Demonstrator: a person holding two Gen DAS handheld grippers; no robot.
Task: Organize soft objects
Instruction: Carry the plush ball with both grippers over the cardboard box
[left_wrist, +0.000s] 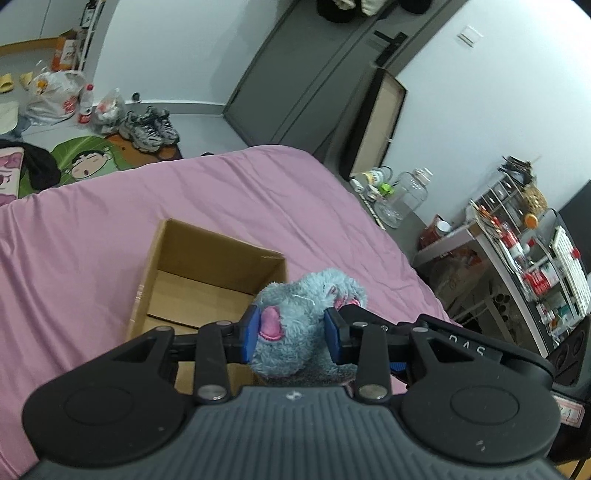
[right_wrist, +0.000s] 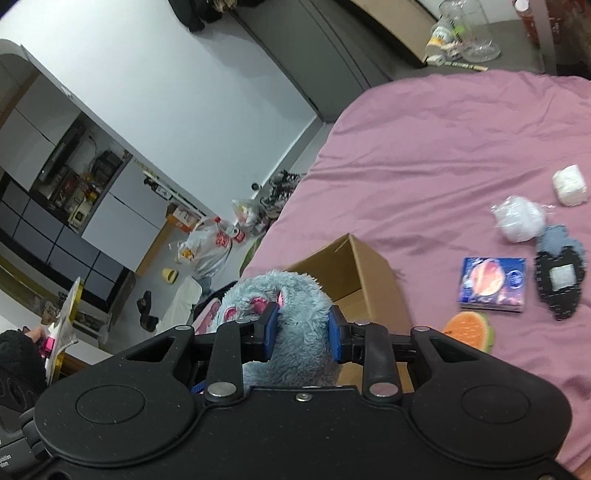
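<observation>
2 grippers are clenched on 1 toy, and the scene is read downward from its biggest part. The pink-sheeted bed (left_wrist: 92, 229) serves as the work surface, so everything to be sorted is laid out on it. The open brown cardboard box (left_wrist: 207, 266) is set on the sheet with its mouth up, evidently as the container for the soft things; nothing can be made out inside it, though part of its floor is hidden. The fluffy grey-blue plush toy with pink ears (left_wrist: 295, 325) is held above the box's near corner, gripped from 2 sides, probably because its limp body would sag from a single hold. The left gripper (left_wrist: 291, 328) is closed on the toy's head end by a pink ear; the right gripper (right_wrist: 301, 332) is closed on its furry body. Further right on the sheet, a flat purple printed packet (right_wrist: 493, 284), a crumpled white plastic-wrapped bundle (right_wrist: 519, 218) and a small white folded cloth (right_wrist: 570, 184) wait unsorted, well apart from the box.
</observation>
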